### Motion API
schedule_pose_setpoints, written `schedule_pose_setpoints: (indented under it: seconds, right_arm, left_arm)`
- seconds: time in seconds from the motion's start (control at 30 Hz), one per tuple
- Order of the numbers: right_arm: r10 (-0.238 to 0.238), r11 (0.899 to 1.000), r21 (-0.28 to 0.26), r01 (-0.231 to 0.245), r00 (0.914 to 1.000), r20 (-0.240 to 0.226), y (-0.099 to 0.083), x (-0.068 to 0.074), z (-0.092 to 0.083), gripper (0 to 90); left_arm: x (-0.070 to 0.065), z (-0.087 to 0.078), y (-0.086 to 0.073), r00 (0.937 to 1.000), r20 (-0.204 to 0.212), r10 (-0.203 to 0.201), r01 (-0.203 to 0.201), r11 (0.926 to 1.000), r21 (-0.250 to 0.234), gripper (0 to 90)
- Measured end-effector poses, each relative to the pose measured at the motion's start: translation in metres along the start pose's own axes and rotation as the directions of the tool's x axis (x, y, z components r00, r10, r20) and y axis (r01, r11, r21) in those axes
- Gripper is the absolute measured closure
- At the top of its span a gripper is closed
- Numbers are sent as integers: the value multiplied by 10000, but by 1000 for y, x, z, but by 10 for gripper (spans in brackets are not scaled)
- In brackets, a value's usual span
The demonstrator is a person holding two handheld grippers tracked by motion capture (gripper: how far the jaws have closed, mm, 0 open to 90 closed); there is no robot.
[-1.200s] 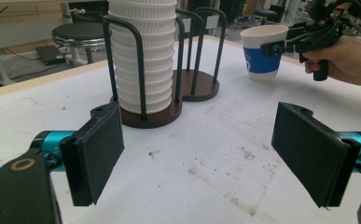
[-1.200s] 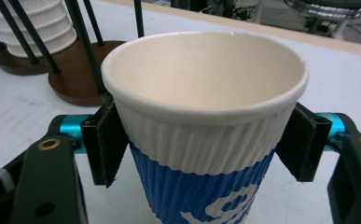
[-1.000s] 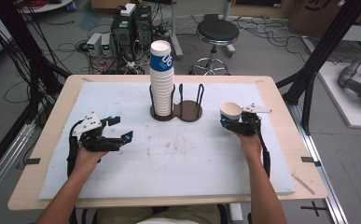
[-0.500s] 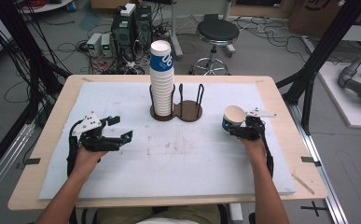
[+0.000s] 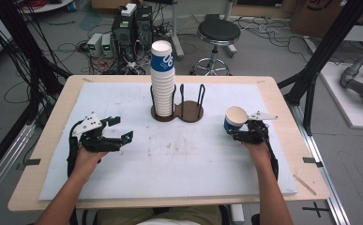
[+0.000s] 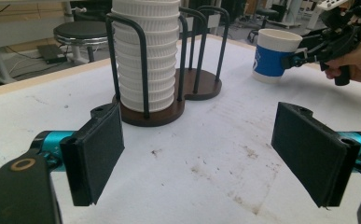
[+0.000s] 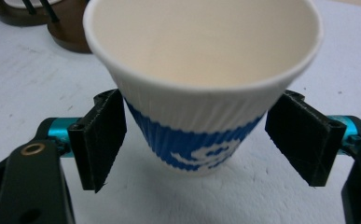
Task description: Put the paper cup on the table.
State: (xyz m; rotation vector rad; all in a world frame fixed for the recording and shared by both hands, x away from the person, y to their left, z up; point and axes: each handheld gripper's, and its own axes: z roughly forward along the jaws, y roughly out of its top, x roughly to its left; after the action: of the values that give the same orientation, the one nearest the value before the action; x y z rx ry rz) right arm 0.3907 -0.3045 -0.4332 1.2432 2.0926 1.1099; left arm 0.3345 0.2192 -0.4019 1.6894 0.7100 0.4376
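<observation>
A white paper cup with a blue band (image 5: 234, 120) (image 7: 201, 93) stands upright on the white mat at the right. My right gripper (image 5: 238, 132) (image 7: 194, 140) is open, with one jaw on each side of the cup and a small gap at each pad. A tall stack of the same cups (image 5: 162, 79) (image 6: 145, 56) fills the left slot of a dark wooden holder with wire posts (image 5: 191, 112) (image 6: 206, 88); its right slot is empty. My left gripper (image 5: 122, 128) (image 6: 201, 154) rests at the mat's left, open wide with nothing between its jaws, pointing toward the holder.
The white mat (image 5: 179, 164) covers most of the wooden table (image 5: 282, 93). Beyond the far edge stand a black stool (image 5: 218, 33) and computer boxes (image 5: 132, 23). Black frame posts (image 5: 320, 56) rise at the right and left of the table.
The right gripper carried the cup a little toward the near right, set it on the mat, and its jaws now stand apart from it. The left gripper has barely moved.
</observation>
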Motion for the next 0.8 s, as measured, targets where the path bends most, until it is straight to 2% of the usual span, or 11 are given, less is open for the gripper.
schedule_pose_setpoints:
  seconds: [0.1, 0.17, 0.23, 0.27, 0.33, 0.43, 0.53, 0.63, 0.7, 0.73, 0.8]
  right_arm:
    - [49, 9999, 161, -49, 10000, -21, -2, 1, -6, 208]
    - [-36, 9986, 520, 30, 9999, 111, -5, 4, -14, 209]
    - [-47, 9980, 635, 38, 9999, 140, -7, 5, -17, 209]
    - [73, 9967, 810, -87, 9998, 184, -12, 5, -24, 209]
    - [147, 9964, 830, -163, 9997, 207, -14, 4, -27, 209]
    - [567, 9961, 665, -582, 9981, 239, -20, 2, -41, 208]
    - [606, 9976, 323, -611, 9980, 171, -23, 4, -56, 205]
    - [450, 9989, -94, -449, 9990, 41, -21, 10, -68, 201]
    - [246, 9981, -567, -254, 9996, -147, -16, 18, -75, 200]
    - [51, 9951, -988, -86, 9994, -352, -9, 27, -81, 200]
    - [-54, 9934, -1143, 8, 9992, -397, -7, 31, -83, 195]
  left_arm:
    - [0, 0, 0, 10000, 3, -16, 16, 10000, -14, 168]
    - [1, 0, 0, 10000, 10, -16, 16, 10000, 10, 168]
    - [1, 0, 0, 10000, 18, -53, 53, 10000, 2, 168]
    - [1, 0, 0, 10000, 32, -76, 76, 10000, -18, 168]
    - [2, 0, 0, 10000, 40, -70, 70, 10000, -43, 168]
    - [2, -1, 0, 9999, 46, -144, 145, 9999, -71, 168]
    - [3, -1, 0, 9997, 36, -227, 227, 9996, -157, 168]
    - [5, 0, 0, 9995, -5, -304, 304, 9992, -271, 168]
    - [5, -1, 0, 9994, -37, -350, 348, 9988, -331, 168]
    - [6, -1, 1, 9993, -56, -374, 372, 9987, -361, 168]
    - [6, -1, 1, 9990, -60, -444, 441, 9982, -417, 168]
